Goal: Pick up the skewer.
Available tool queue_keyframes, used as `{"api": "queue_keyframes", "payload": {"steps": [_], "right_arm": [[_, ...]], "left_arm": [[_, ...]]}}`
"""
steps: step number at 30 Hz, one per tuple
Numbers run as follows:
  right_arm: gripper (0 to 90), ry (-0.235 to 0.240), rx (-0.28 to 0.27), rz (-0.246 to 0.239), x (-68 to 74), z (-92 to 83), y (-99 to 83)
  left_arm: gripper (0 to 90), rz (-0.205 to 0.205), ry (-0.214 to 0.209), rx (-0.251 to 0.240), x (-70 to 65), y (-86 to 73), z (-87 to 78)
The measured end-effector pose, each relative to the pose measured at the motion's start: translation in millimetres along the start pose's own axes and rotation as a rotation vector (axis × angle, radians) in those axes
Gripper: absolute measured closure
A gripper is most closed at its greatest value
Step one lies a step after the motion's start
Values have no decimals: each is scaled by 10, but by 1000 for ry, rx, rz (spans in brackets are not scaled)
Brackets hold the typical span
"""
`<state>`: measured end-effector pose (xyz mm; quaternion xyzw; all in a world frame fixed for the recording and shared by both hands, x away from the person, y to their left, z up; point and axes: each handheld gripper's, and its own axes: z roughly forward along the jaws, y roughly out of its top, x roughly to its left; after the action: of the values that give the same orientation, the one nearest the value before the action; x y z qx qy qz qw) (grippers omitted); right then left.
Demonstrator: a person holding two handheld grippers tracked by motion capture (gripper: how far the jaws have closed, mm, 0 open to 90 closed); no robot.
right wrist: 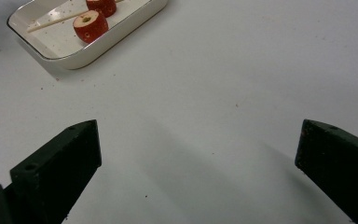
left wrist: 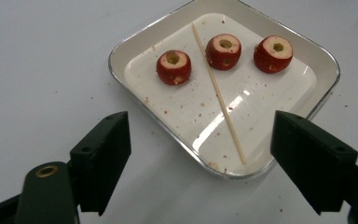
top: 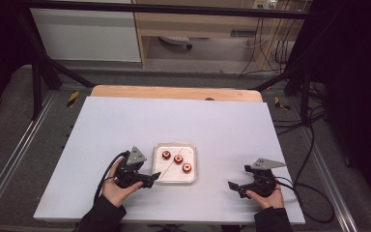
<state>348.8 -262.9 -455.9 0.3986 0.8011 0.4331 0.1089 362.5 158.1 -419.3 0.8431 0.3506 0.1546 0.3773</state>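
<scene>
Left gripper (left wrist: pixel 200 154) wide over tray (left wrist: pixel 135 42), skewer (left wrist: pixel 219 95), three fruits (left wrist: pixel 174 66)

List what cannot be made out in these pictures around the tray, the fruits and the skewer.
- Right gripper view: the tray is cut by the top edge, so one fruit shows in part and the skewer loses its far end.
- High view: the cored holes in the fruits are too small to see.
- Left gripper view: the tray's near corner sits behind the left tool's own jaw.
</scene>
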Motion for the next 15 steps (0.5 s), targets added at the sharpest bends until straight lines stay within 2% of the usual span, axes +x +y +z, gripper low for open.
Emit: {"api": "queue_keyframes", "payload": {"steps": [2,8,9,10,13,14,15], "right_arm": [[8,-1,0,0,0,0,1],[8,2,6,7,6,6,-1],[8,2,6,7,6,6,-1],[8,2,7,8,6,4,-2],[8,3,4,4,2,2,-1],[8,2,6,2,1,2,-1],[8,2,6,2,1,2,-1]], "left_arm": [[221,1,8,9,-24,30,49],[364,2,13,38,-108,106,218],[364,-4,13,44,-121,117,244],[417,-9,11,50,-130,126,267],[468,-27,4,56,-161,140,319],[520,-29,6,61,-173,143,330],[520,-27,5,66,-181,143,340]]}}
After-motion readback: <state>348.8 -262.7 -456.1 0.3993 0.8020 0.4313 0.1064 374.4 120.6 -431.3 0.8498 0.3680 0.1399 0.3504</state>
